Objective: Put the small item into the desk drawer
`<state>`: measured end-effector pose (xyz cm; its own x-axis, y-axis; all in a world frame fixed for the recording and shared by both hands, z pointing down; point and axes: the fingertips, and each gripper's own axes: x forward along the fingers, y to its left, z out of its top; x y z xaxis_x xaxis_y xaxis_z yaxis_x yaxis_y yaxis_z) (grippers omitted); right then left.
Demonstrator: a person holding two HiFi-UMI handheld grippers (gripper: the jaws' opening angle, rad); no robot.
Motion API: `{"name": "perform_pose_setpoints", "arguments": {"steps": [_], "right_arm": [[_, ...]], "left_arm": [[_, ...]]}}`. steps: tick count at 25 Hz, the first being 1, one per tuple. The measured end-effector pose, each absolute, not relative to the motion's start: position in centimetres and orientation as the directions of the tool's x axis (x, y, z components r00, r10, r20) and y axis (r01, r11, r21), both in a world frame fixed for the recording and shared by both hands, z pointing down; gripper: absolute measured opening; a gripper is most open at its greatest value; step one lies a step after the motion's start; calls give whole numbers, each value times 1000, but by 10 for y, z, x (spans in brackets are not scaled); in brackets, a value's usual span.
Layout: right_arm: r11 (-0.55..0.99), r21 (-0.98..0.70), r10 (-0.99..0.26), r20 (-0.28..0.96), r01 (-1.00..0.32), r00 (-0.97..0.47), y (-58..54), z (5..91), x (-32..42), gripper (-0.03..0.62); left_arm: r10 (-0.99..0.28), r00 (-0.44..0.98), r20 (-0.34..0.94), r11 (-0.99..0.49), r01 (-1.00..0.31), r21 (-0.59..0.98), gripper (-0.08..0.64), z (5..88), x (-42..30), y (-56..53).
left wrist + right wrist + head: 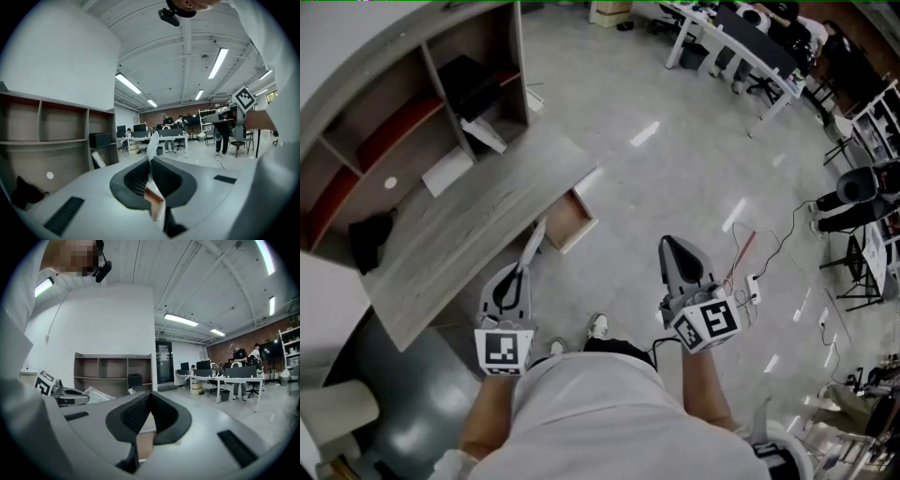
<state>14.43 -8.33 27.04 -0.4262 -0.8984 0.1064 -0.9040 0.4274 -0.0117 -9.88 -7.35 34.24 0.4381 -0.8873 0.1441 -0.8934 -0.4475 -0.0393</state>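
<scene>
Small white item (532, 246): you hold it in your left gripper (523, 267), low and left of the middle in the head view. The jaws are closed tight on it. It is thin and flat, and it sticks out past the tips, up toward the gray wooden desk (478, 225). In the left gripper view the item (152, 143) stands up as a thin white strip where the jaws of the left gripper (151, 158) meet.

The desk drawer (572, 217) is pulled open. It pokes out from under the desk's edge, near the middle of the head view. The item is not in it. Its far end shows just left of the drawer.

Your right gripper (667, 242) is right of the middle, over the bare floor. Its jaws are closed, with nothing between them. You can see that in the right gripper view too, where the right gripper (150, 393) has its tips together.

A brown shelf unit (394, 122) fills the upper left.
</scene>
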Motion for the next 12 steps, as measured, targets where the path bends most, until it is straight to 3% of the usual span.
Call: {"name": "perform_pose_setpoints", "arguments": {"steps": [12], "right_arm": [[548,-98,-813,173,-831,-556,-135,314,167,22]], "left_arm": [[-927,295,231,-317,-947,-61,21,363,-75,-94]]}}
